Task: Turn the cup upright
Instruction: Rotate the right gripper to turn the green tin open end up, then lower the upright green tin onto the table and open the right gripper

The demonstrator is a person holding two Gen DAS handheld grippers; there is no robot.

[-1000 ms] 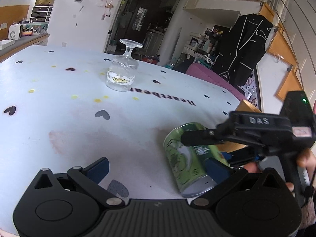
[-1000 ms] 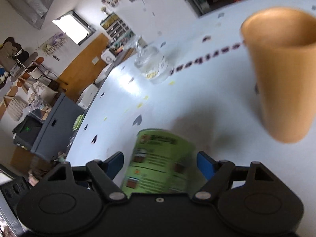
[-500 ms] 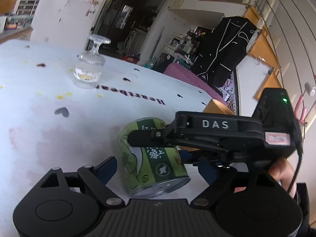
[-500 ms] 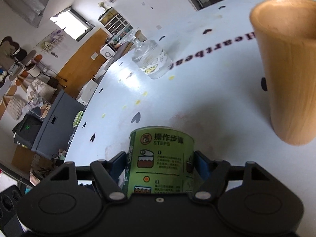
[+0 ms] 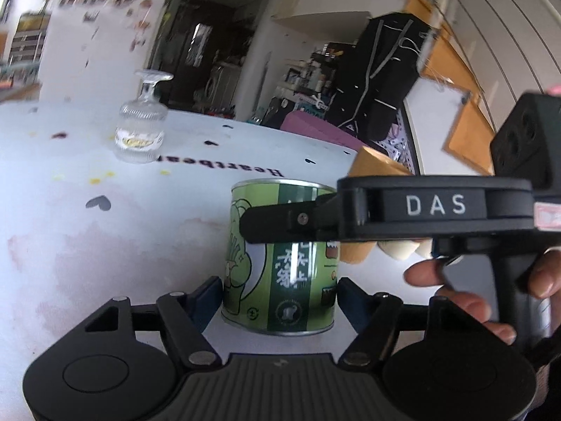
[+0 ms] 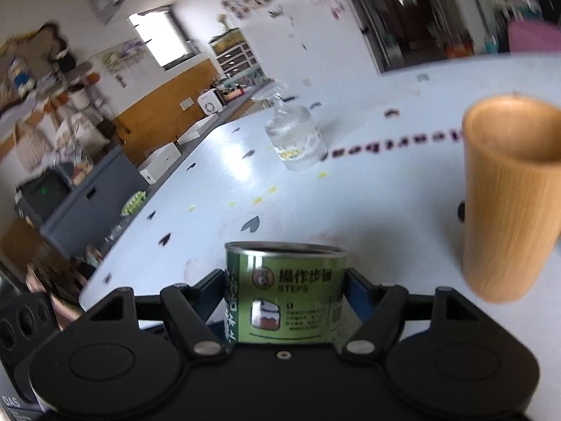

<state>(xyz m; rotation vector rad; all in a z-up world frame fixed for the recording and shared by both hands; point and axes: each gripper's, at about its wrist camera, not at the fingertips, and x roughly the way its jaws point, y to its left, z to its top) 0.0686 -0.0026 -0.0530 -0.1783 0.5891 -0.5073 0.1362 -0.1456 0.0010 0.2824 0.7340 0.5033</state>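
One green cup (image 6: 284, 294) stands upright near the table's (image 5: 105, 245) near edge, clamped by the right gripper (image 6: 284, 301). The left gripper's (image 5: 278, 301) tongs flank its sides; whether they touch, I cannot tell. One inverted glass (image 5: 140, 129) sits far left. Only the right view shows the whole wooden tumbler (image 6: 508, 203).
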